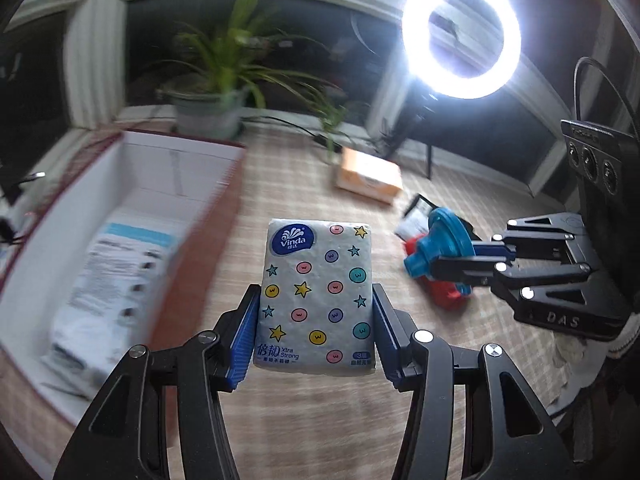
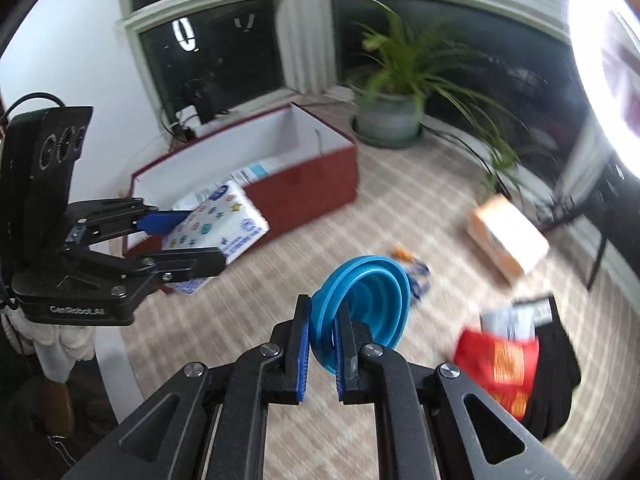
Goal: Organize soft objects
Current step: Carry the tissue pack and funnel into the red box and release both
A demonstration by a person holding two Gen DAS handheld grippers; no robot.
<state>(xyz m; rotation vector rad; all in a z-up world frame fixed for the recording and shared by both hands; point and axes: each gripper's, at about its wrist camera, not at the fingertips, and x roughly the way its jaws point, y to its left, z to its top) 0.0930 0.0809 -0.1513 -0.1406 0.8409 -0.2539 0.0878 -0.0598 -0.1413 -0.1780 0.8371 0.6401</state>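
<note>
With the red box (image 1: 200, 216) at the left, the left claw (image 1: 316, 332) pinched the tissue pack (image 1: 318, 296) only by its lower sides, so it could tip out, while the right claw (image 2: 323, 354) clamped the blue funnel's (image 2: 360, 300) thin rim above the counter (image 2: 400, 208), liable to slip.

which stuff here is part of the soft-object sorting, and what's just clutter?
In play:
- tissue pack, clamped in left gripper
- blue collapsible funnel, clamped in right gripper
- red storage box, open, a soft pack already inside
- orange tissue pack and red snack bag, loose on the table

Just lying about:
- potted plant
- ring light
</note>
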